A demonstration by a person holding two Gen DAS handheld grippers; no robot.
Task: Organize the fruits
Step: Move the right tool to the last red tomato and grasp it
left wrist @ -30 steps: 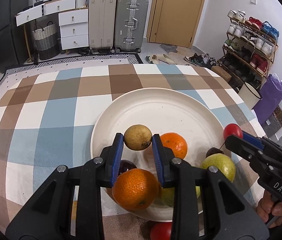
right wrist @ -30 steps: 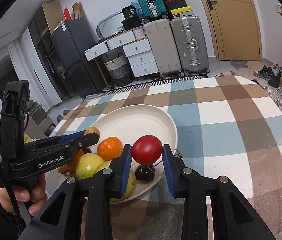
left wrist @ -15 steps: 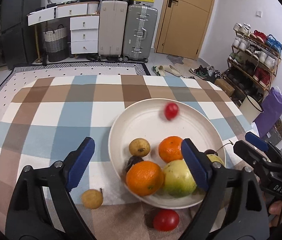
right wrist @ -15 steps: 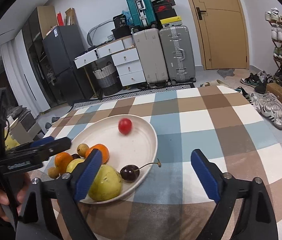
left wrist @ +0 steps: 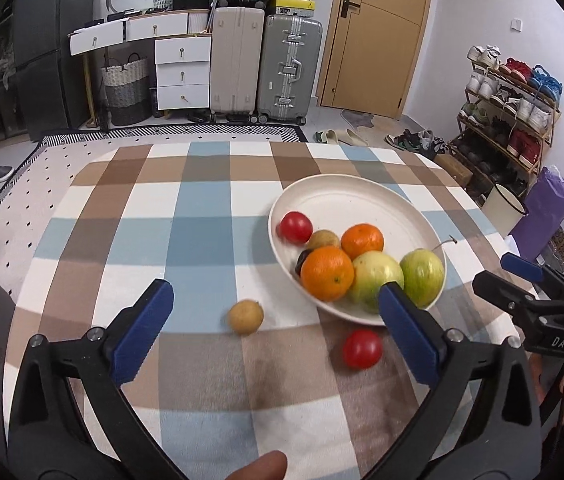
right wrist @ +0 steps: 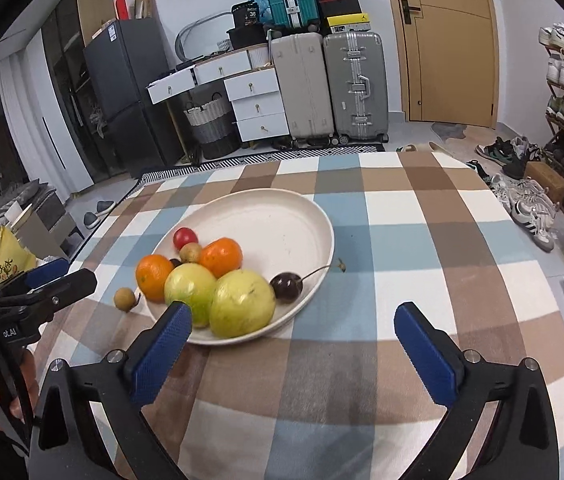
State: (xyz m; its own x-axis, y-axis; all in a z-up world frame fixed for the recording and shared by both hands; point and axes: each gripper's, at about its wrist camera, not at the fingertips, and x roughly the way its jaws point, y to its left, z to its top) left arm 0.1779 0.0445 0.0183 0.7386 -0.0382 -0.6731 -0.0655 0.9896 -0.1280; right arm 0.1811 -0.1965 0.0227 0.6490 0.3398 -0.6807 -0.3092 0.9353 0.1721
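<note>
A white plate [left wrist: 355, 200] [right wrist: 282, 208] on the checked tablecloth holds two oranges [left wrist: 327, 274], two green-yellow fruits [left wrist: 421, 276] [right wrist: 242, 304], a small tan fruit [left wrist: 323, 239], a red tomato [left wrist: 296, 227] [right wrist: 184, 237] and a dark cherry [right wrist: 286, 286]. A tan fruit [left wrist: 246, 317] [right wrist: 124, 299] and a second red tomato [left wrist: 362, 349] lie on the cloth near the plate's front rim. My left gripper [left wrist: 272, 334] is open and empty above them. My right gripper [right wrist: 293, 344] is open and empty, near the plate's front right.
The checked cloth [left wrist: 130, 216] covers the table. Behind it stand suitcases [left wrist: 266, 64], white drawers [left wrist: 182, 72] and a door. A shoe rack [left wrist: 509, 112] is at the right. A yellow bag [right wrist: 6, 264] lies left of the table.
Both grippers opened and let go: the tan fruit and the red tomato now lie in the plate. Both grippers pulled back; the left swung left, showing a loose tan fruit and tomato.
</note>
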